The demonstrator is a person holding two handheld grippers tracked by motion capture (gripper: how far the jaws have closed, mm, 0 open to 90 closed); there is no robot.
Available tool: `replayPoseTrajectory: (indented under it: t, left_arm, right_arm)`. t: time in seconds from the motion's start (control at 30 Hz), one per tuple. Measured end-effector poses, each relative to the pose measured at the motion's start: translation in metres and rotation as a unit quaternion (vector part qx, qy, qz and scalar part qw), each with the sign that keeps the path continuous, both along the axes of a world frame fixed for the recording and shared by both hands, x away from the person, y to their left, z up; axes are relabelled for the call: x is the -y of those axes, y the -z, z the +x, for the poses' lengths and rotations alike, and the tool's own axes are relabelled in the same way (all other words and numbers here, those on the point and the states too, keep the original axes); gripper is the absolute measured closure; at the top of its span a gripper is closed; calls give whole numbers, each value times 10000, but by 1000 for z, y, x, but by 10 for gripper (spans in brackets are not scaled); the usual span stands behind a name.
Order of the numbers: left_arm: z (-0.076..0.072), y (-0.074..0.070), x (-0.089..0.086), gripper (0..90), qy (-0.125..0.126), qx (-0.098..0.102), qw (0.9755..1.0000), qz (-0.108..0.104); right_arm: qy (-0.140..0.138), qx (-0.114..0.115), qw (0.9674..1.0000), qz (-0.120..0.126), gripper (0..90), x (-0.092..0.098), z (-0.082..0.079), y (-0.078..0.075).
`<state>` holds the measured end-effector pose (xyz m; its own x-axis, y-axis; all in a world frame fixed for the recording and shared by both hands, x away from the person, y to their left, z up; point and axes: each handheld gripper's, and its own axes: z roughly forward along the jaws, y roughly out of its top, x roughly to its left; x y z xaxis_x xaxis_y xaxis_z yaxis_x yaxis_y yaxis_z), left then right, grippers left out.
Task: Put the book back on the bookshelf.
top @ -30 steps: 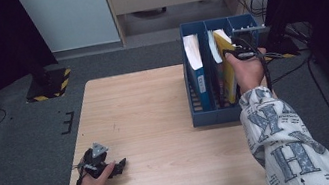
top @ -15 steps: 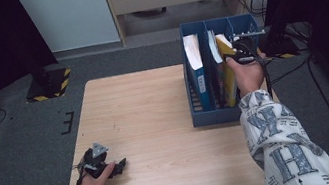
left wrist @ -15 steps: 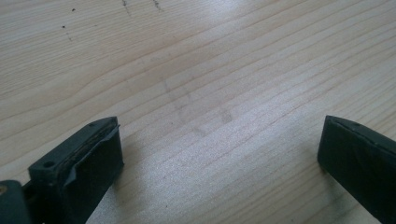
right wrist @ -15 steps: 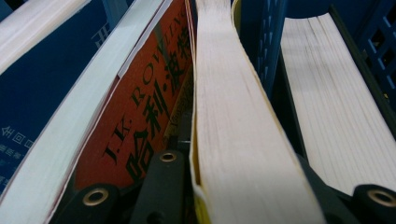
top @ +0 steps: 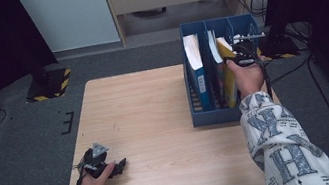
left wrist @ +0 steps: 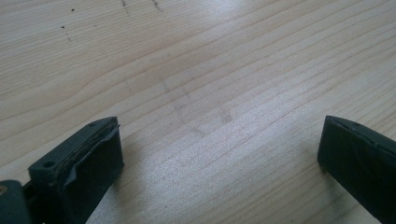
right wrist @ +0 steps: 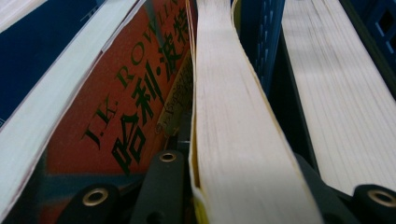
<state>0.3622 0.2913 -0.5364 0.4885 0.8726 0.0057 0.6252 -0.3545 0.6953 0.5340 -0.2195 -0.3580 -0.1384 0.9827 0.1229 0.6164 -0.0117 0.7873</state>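
Left gripper (top: 120,167) lies low at the near left corner of the wooden table (top: 157,119), hand (top: 91,183) wrapped over its body, grey three-cornered plate on top. In the left gripper view its two black jaws stand wide apart, bare wood grain between them, nothing in the gap and nothing touching either pad. Well off to the right of those jaws, at the far right edge of the table, stands the blue file box (top: 217,114), divided into upright compartments. A blue-covered book (top: 197,74) sits in the leftmost compartment. Next along, an orange-red book (right wrist: 121,107) leans beside the yellow-covered book (top: 226,62). Right gripper (top: 239,48) is up at the top of the box, right hand (top: 247,76) and patterned sleeve (top: 283,148) reaching in from the near side. In the right gripper view the jaws are clamped on the yellow-covered book (right wrist: 233,140): its pale page block rises straight out from between the two pads, yellow cover edge against the left pad. Orange-red cover lies just left of the left pad; a blue slotted divider (right wrist: 266,42) and another pale page block (right wrist: 336,93) lie right of the right pad.
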Motion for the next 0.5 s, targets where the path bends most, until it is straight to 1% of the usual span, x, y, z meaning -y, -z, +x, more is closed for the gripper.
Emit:
replayPoseTrajectory:
  t: [0.3,0.33,0.4,0.5]
  left_arm:
    - [0,0,0,0,1,-3,10000,-5]
    - [0,0,1,0,-22,12,10000,-40]
    - [0,0,1,0,-17,10,10000,-35]
    - [0,0,1,0,-15,9,10000,-35]
  right_arm:
    - [-37,-20,10000,-27,743,0,-1,2]
    - [-40,-24,10000,-28,743,-1,-1,2]
    - [-52,-41,10000,-36,741,-1,-1,1]
    - [-86,-73,9999,-91,740,-1,-2,1]
